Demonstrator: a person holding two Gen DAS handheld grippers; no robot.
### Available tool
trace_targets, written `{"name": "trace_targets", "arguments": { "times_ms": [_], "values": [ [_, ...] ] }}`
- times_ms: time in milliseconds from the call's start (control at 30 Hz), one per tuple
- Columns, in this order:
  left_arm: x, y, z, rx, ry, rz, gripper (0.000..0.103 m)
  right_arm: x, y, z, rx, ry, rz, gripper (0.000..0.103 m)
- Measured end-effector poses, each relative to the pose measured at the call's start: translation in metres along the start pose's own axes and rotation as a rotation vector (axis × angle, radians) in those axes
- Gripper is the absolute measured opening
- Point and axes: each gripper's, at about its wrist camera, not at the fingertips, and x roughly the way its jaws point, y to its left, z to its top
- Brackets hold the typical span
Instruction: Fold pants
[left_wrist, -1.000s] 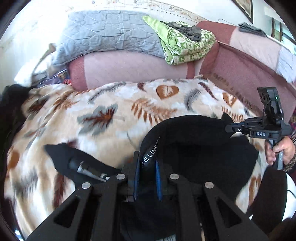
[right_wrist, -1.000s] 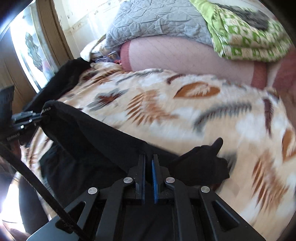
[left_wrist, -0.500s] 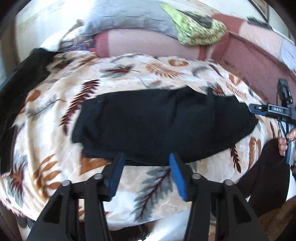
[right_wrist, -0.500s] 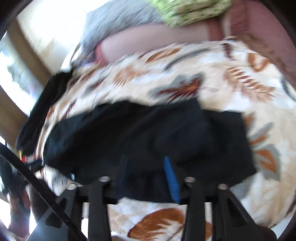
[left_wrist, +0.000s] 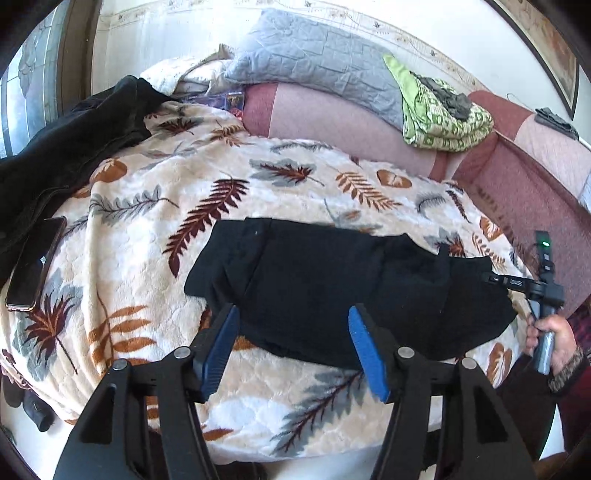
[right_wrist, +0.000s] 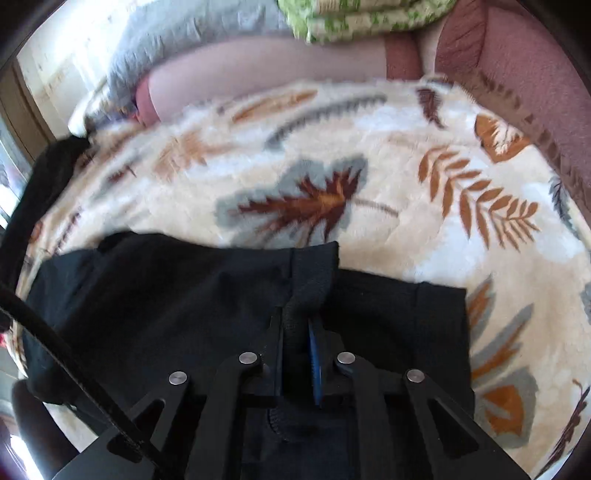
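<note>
The black pants (left_wrist: 351, 288) lie folded in a wide band on the leaf-patterned blanket (left_wrist: 155, 229). My left gripper (left_wrist: 293, 347) is open and empty, held just above the near edge of the pants. My right gripper (right_wrist: 297, 328) is shut on a ribbed fold of the pants (right_wrist: 184, 295) near their right end. It also shows in the left wrist view (left_wrist: 517, 282), at the right edge of the pants, with the hand holding it.
A phone (left_wrist: 35, 262) lies on the blanket at the left, beside a dark garment (left_wrist: 66, 140). A pink sofa back (left_wrist: 332, 122) carries a grey quilt (left_wrist: 314, 70) and a green folded blanket (left_wrist: 443, 110).
My left gripper let go of the pants, opened and pulled back. My right gripper opened half a second ago, then shut on a fold of the pants. The pants now lie flat.
</note>
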Motion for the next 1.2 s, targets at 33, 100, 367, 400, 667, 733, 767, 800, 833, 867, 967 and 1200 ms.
{"name": "trace_targets", "arguments": {
  "times_ms": [33,100,367,400,667,733,767,800,833,867,967,1200],
  "values": [
    [0.001,0.000,0.002,-0.003,-0.002,-0.004,0.064,-0.012,-0.003,-0.001,0.011,-0.029,0.009,0.012],
    [0.005,0.000,0.005,-0.011,-0.001,-0.012,0.064,-0.030,-0.009,-0.007,0.030,-0.060,0.004,0.011],
    [0.017,0.003,0.008,-0.066,0.006,-0.002,0.064,-0.034,-0.059,-0.031,0.166,0.027,-0.125,0.027],
    [0.016,0.008,0.009,-0.085,0.004,0.004,0.064,-0.036,-0.064,-0.033,0.186,0.019,-0.129,0.027],
    [0.012,0.055,0.014,-0.236,-0.039,0.036,0.071,-0.091,-0.049,-0.024,0.159,-0.163,-0.322,0.069],
    [0.017,0.060,0.022,-0.246,-0.065,0.045,0.071,-0.098,-0.030,-0.012,0.099,-0.194,-0.246,0.069],
    [0.021,0.059,0.028,-0.243,-0.088,0.058,0.071,-0.095,-0.012,-0.001,0.050,-0.190,-0.160,0.069],
    [0.024,0.059,0.032,-0.243,-0.108,0.071,0.071,-0.090,0.001,0.007,0.016,-0.176,-0.086,0.069],
    [0.027,0.060,0.037,-0.245,-0.138,0.090,0.071,-0.083,0.013,0.013,-0.011,-0.161,-0.006,0.069],
    [0.031,0.059,0.042,-0.245,-0.178,0.116,0.071,-0.072,0.032,0.023,-0.044,-0.140,0.107,0.068],
    [0.039,0.059,0.047,-0.233,-0.259,0.230,0.073,-0.035,0.078,0.042,-0.152,-0.072,0.248,0.066],
    [0.060,0.087,0.028,-0.239,-0.221,0.314,0.075,0.051,0.148,0.069,-0.291,0.105,0.276,0.064]
  ]
}}
